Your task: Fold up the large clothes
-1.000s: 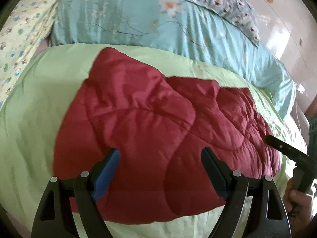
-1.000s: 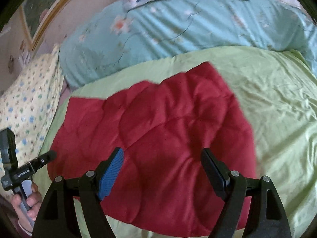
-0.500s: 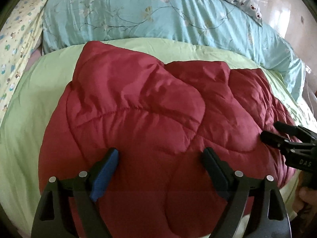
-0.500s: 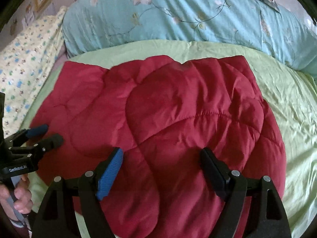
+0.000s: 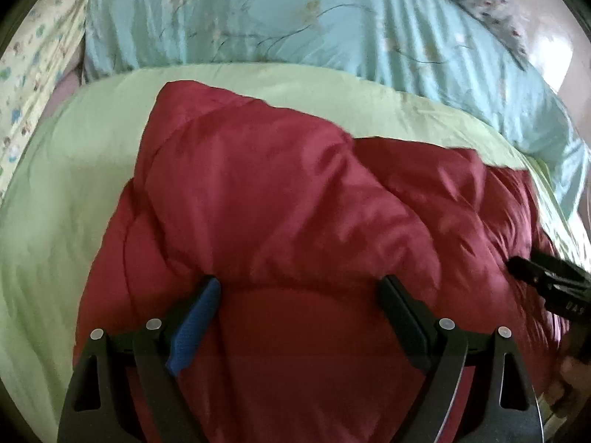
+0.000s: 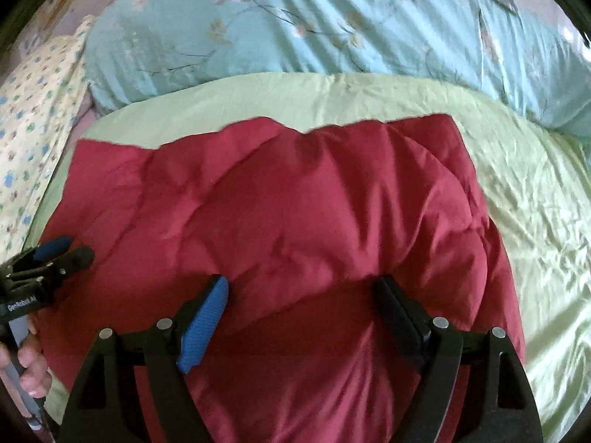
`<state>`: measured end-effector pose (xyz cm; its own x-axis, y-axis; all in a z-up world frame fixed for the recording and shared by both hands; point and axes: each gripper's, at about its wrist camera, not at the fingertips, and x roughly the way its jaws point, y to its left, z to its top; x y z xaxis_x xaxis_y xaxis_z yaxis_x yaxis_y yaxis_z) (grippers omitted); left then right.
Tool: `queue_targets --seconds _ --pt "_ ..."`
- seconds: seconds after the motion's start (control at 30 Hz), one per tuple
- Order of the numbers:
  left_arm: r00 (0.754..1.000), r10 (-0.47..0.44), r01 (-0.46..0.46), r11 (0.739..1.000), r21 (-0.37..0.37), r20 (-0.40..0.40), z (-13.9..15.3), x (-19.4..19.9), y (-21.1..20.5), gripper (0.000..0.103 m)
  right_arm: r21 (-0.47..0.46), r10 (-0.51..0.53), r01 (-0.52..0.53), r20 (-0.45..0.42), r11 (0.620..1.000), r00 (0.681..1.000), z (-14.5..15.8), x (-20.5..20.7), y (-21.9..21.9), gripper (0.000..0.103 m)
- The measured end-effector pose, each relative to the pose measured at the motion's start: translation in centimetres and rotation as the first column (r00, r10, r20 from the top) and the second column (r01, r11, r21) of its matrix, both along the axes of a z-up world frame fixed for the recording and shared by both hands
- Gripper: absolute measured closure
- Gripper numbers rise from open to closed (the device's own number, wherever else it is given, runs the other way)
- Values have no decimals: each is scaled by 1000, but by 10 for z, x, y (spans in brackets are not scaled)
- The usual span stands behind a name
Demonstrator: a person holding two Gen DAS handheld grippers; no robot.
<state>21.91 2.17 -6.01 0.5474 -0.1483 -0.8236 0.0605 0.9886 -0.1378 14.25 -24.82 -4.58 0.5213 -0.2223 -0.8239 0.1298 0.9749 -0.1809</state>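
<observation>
A puffy dark red quilted garment (image 5: 280, 214) lies folded on a light green sheet (image 5: 66, 170); it also fills the middle of the right wrist view (image 6: 295, 206). My left gripper (image 5: 299, 291) is open, its fingers wide apart just above the garment's near part. My right gripper (image 6: 299, 291) is open too, low over the garment's near edge. The right gripper shows at the right edge of the left wrist view (image 5: 543, 277), and the left gripper at the left edge of the right wrist view (image 6: 55, 251), each beside the garment.
A light blue floral duvet (image 5: 295, 22) lies bunched along the far side of the bed (image 6: 332, 26). A yellow patterned pillow (image 6: 33, 103) lies at the far left. The green sheet (image 6: 535, 192) stretches to the right of the garment.
Both grippers have moved closer and lower over the red garment, which fills more of each view. Both stayed open.
</observation>
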Motion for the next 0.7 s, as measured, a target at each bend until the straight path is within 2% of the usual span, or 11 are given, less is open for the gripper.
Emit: queue_targets --seconds 0.23,0.33,0.5,0.7 --pt "994 90 -90 996 -5 -68 -20 50 11 14 82 -86 86 5 993 996 -6 28 -35 20" --pt "990 106 -110 993 -39 -95 -28 67 15 14 116 -119 116 19 986 993 -10 30 -47 20" --pt "989 116 -121 991 -53 -94 -35 78 19 14 189 -177 167 41 968 983 -11 27 -64 21" --pt "990 113 -119 991 -66 -83 -35 70 20 16 175 -188 176 49 969 981 -13 26 -63 21"
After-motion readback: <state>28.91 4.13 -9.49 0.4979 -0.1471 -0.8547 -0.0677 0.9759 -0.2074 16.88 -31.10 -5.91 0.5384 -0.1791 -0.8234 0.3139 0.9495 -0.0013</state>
